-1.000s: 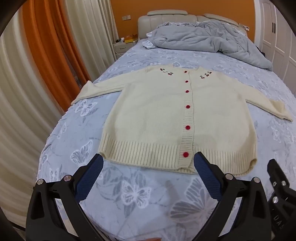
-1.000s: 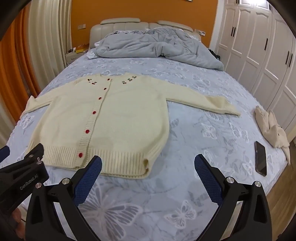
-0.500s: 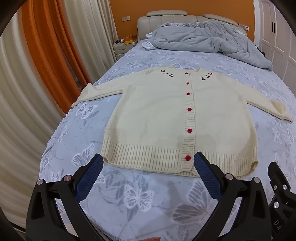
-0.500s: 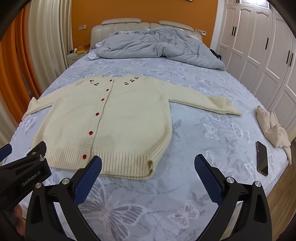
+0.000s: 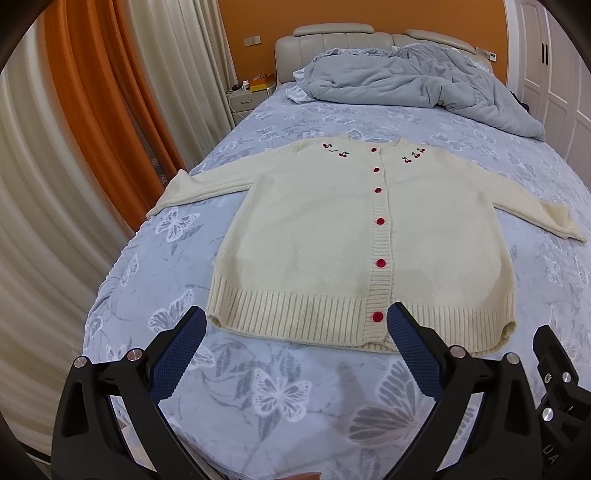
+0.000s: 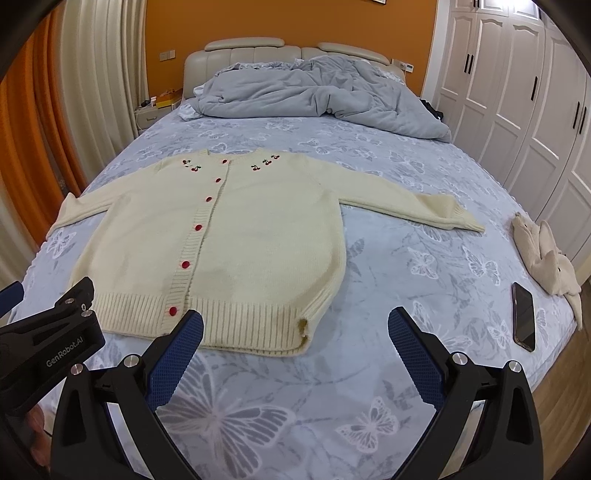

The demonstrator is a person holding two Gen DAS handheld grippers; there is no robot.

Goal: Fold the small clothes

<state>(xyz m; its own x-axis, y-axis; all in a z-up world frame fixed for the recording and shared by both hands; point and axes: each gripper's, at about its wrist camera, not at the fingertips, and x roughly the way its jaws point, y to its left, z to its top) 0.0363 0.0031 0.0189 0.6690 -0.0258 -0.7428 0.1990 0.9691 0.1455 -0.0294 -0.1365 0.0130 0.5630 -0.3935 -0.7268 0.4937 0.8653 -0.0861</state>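
Across the blue butterfly-print bedsheet (image 5: 280, 391), the left gripper (image 5: 295, 328) and right gripper (image 6: 295, 328) hover spread and empty short of the flat cream knitted cardigan (image 5: 354, 240), whose loose ribbed hem could bunch if pinched unevenly.

This is a bedroom in a home. A wide bed (image 6: 388, 177) with a butterfly-print blue sheet fills the space ahead of both claws, and a padded beige headboard (image 6: 258, 50) stands at its far end against an orange wall (image 6: 295, 22). A rumpled grey duvet (image 6: 317, 92) lies heaped just before the headboard. Far ahead and left sits a nightstand (image 5: 245, 99), with orange and cream curtains (image 5: 122, 122) along the left side. White wardrobe doors (image 6: 524, 110) line the right.
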